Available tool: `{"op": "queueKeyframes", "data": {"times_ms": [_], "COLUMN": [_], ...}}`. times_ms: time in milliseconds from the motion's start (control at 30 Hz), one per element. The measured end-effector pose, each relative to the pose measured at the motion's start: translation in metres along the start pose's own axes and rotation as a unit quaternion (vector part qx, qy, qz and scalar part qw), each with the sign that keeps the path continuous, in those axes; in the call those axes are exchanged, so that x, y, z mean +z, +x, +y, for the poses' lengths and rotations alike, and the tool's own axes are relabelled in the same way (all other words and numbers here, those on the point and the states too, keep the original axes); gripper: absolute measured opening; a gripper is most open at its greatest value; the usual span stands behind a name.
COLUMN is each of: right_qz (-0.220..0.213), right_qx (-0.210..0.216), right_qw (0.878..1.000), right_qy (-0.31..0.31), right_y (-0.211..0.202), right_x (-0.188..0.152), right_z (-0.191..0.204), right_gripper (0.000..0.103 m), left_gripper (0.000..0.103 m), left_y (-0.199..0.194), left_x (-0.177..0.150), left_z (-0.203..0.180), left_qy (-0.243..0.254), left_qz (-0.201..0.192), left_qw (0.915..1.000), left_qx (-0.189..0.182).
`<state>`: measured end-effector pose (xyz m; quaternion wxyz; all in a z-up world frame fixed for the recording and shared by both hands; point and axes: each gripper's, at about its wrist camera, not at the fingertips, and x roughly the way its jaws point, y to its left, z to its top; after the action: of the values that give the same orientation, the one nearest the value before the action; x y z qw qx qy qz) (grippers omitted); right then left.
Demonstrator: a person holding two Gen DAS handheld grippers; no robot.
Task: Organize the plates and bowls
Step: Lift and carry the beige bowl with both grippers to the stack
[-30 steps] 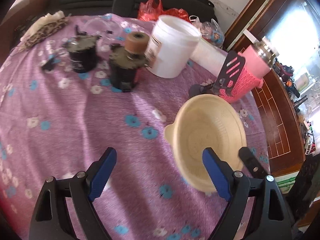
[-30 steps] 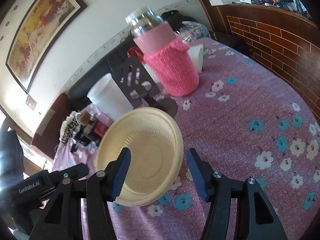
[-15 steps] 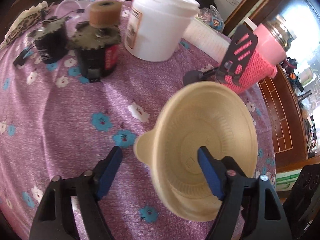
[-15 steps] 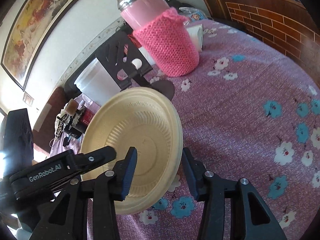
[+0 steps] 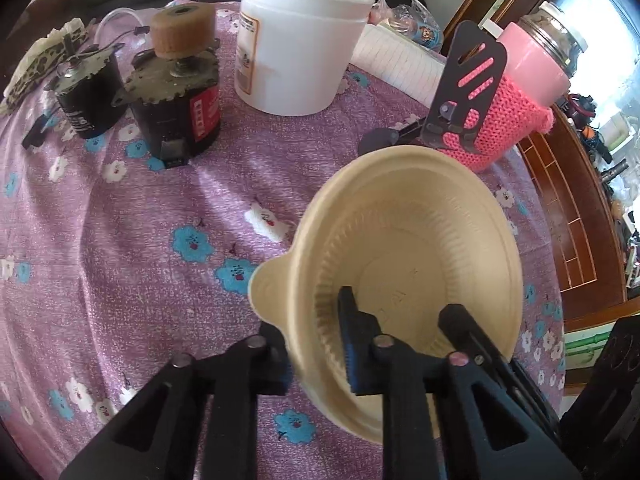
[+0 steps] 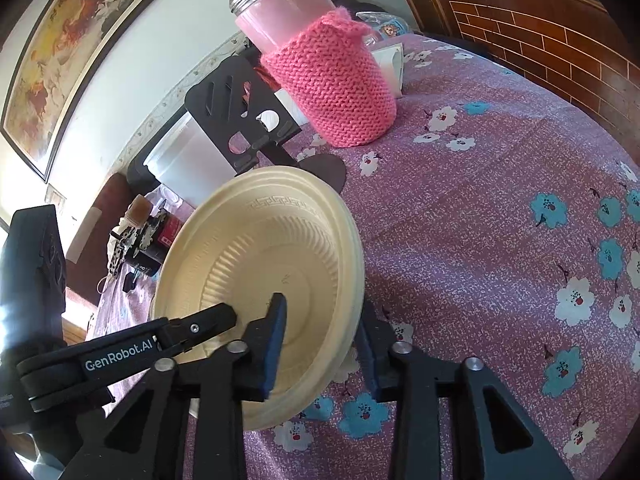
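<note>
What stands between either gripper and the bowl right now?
Nothing visible. The left gripper and right gripper each straddle the bowl wall, one finger inside, one outside. The black stand and pink jar sit beyond its far rim, clear of both grippers.

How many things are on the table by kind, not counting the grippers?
Bowls: 1
White tubs: 1
Pink knit-sleeved jars: 1
Black motors: 2
Black phone stands: 1
Lined notepads: 1
Total: 7
</note>
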<state>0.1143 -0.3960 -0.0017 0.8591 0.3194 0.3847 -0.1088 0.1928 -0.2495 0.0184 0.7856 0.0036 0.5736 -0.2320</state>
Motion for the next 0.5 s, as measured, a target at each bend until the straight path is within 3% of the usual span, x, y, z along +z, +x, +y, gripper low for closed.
{"op": "queueKeyframes", "data": {"times_ms": [133,500], "right_qz": [0.002,-0.016], "right_qx": [0.0,0.034], "right_qw": [1.0,0.999], "right_qy": [0.007,-0.038], "right_y": [-0.002,-0.03], "right_x": [0.0,-0.014], "right_z": [-0.002,0.038], "right_gripper": [0.02,0.015], "left_gripper": [0.017,0.017], "left_y": [-0.01,-0.074], "left_x": [-0.008,-0.045], "left_z": [0.002,0.036], "left_qy": [0.001,-0.013], "left_qz": [-0.003,-0.056], "left_qw": [1.0,0.9983], "left_qx": [0.002,0.003]}}
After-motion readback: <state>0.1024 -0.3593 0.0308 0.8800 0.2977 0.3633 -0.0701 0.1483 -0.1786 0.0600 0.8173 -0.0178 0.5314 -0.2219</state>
